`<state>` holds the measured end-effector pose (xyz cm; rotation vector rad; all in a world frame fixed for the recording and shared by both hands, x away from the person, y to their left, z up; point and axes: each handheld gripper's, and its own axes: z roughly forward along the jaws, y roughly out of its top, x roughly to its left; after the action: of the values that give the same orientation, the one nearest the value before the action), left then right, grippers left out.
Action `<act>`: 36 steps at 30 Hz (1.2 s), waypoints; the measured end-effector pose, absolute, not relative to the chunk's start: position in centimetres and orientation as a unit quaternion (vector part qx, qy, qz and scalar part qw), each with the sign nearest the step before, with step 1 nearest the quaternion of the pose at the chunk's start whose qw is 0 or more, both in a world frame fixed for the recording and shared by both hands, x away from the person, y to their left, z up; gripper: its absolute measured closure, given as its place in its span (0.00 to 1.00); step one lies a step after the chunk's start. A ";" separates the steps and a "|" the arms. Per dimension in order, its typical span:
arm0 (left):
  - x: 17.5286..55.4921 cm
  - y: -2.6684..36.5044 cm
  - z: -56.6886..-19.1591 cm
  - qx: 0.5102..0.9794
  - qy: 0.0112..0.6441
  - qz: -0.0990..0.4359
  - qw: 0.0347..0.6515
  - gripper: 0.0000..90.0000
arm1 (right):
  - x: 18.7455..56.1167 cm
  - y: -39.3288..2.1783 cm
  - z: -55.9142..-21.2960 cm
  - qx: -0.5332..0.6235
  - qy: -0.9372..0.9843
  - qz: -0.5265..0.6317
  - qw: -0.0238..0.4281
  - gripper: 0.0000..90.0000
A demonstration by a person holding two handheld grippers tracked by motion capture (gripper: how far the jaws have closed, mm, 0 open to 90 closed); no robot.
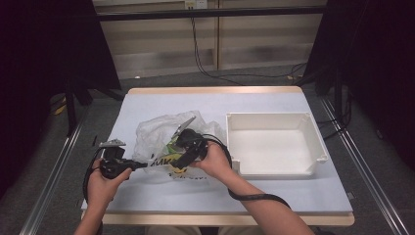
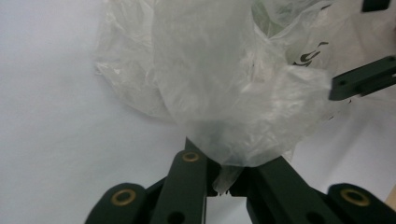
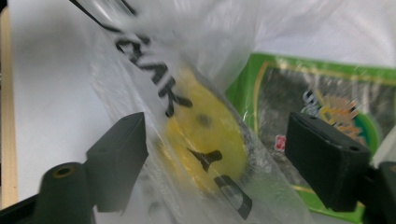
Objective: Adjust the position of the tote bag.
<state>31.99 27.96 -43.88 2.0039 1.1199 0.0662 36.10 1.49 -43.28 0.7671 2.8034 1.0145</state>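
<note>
High view: left hand-held gripper clamped on plastic bag; right hand-held gripper spread wide across bag, above green packet; white bin beside.

Bag left of bin (on table)

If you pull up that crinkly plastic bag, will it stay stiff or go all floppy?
Probably floppy: the plastic bag is thin, see-through and crumpled, bunching where the left gripper pinches it. It likely weighs little itself, though the green packet inside might make it sag or slide.
</note>
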 end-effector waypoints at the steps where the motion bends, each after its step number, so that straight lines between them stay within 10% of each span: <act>1: 32.0 28.0 -43.9 0.796 0.445 0.026 0.410 0.85 | 36.1 1.5 -43.3 0.249 0.910 0.329 0.032 0.26; 3: 31.7 28.1 -43.5 0.797 0.437 0.066 0.411 0.61 | 36.2 1.7 -44.2 0.249 0.915 0.317 0.001 0.45; 8: 31.1 28.2 -42.3 0.796 0.420 0.101 0.423 0.37 | 36.1 1.2 -44.7 0.250 0.911 0.328 -0.018 0.71; 14: 31.2 27.9 -41.4 0.785 0.411 0.128 0.445 0.26 | 35.8 1.0 -44.6 0.229 0.914 0.334 -0.026 0.96; 24: 35.0 23.7 -43.3 0.797 0.417 0.140 0.414 0.18 | 33.7 1.8 -45.2 0.175 0.928 0.328 -0.040 1.00; 36: 35.8 24.1 -44.9 0.809 0.447 0.088 0.371 1.00 | 31.8 0.3 -45.5 0.161 0.936 0.312 -0.035 1.00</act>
<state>35.82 24.10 -44.94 2.0762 1.1464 0.2251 31.85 0.32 -45.53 0.5169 3.0073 1.0040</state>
